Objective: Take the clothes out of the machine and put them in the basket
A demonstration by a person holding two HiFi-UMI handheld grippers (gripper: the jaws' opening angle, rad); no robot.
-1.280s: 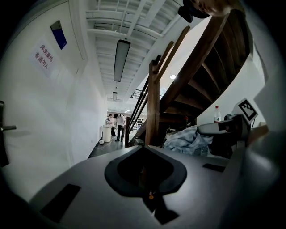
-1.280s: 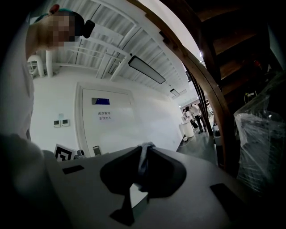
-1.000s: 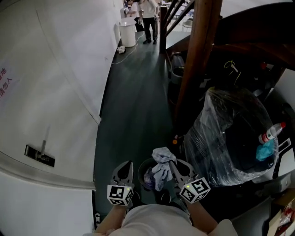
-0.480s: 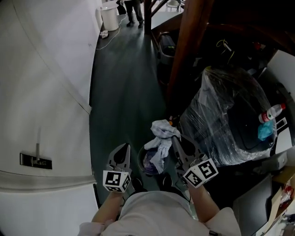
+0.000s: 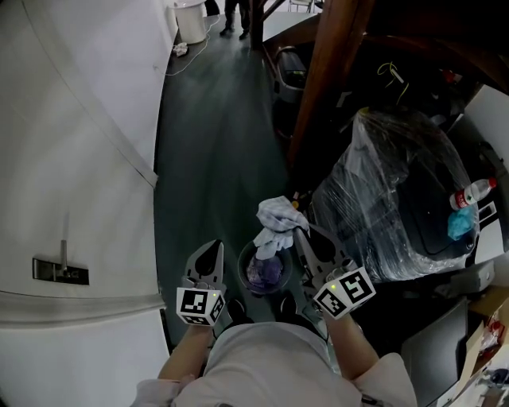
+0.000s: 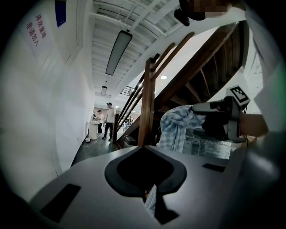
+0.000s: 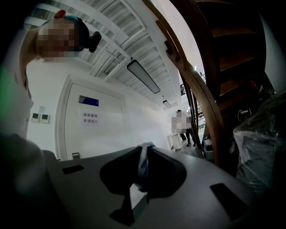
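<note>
In the head view my right gripper (image 5: 300,235) is shut on a pale checked cloth (image 5: 277,222), which hangs bunched just above the far rim of a small dark round basket (image 5: 246,264). A purple garment (image 5: 266,273) lies inside the basket. The right gripper view shows a strip of the cloth (image 7: 142,163) pinched between the jaws of that right gripper (image 7: 144,147). My left gripper (image 5: 209,256) sits left of the basket, its jaws together with nothing seen between the tips. From the left gripper (image 6: 145,148) view, the cloth (image 6: 175,129) dangles from the right gripper (image 6: 196,108).
A large white door with a dark handle (image 5: 60,270) fills the left. A wooden post (image 5: 330,71) and a plastic-wrapped dark bulk (image 5: 398,207) with a bottle (image 5: 469,193) stand on the right. The dark floor runs back to a white bin (image 5: 191,20) and a standing person.
The right gripper has lifted the checked cloth, which earlier hung down in front of the basket; the purple garment inside now shows. The left gripper shifted slightly.
</note>
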